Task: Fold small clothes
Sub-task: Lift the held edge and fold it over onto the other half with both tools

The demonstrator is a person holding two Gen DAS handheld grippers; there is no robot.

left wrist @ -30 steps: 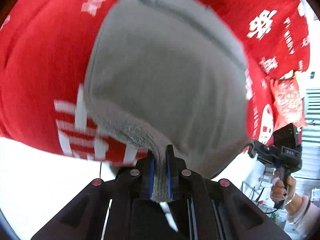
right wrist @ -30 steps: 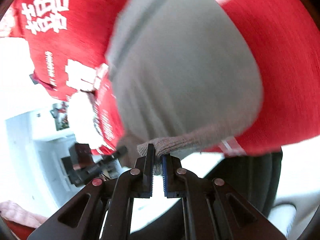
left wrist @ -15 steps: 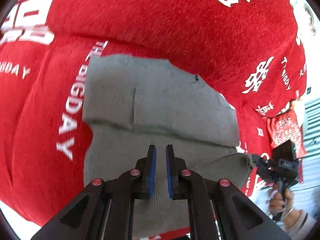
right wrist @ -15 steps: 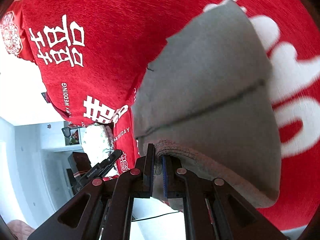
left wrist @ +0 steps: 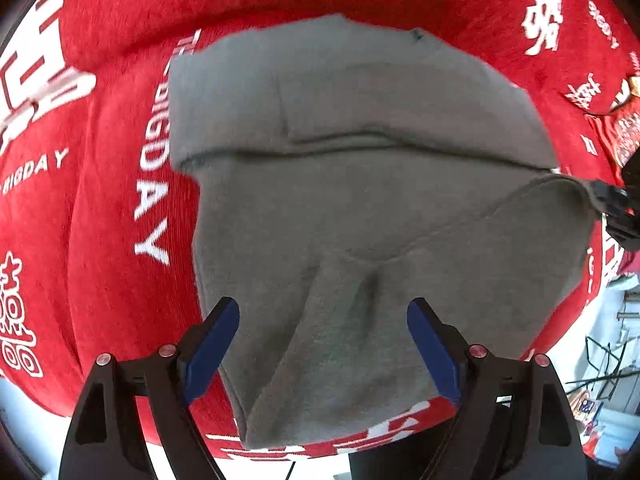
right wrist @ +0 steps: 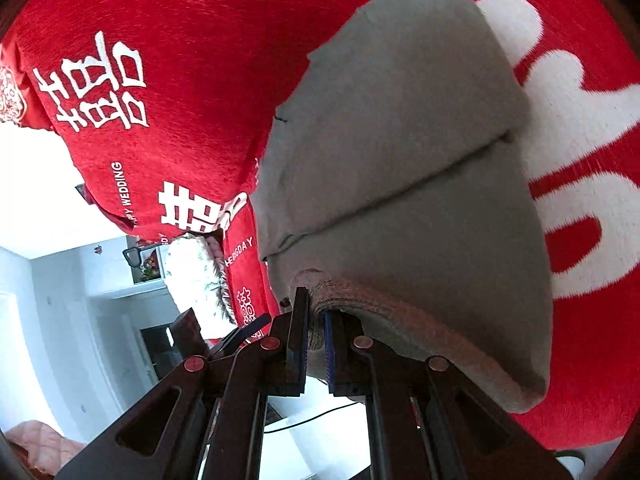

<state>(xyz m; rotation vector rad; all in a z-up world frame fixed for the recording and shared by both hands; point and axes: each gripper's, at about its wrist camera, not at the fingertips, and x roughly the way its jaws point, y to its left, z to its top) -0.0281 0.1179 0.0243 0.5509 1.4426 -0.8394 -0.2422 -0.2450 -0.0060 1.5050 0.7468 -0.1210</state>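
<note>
The grey garment (left wrist: 360,208) looks soft and limp. Its hem is pinched by the right gripper (right wrist: 316,320). The left gripper (left wrist: 322,320) has just been opened, nothing gripped.

Matt grey knit garment (left wrist: 360,208) on fuzzy red cloth (left wrist: 100,280).

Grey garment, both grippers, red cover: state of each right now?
Grey garment: folded over, lying on the cover, one corner pinched.
Left gripper: jaws just opened, nothing held.
Right gripper: shut on the garment's hem.
Red cover: spread flat under it.
</note>
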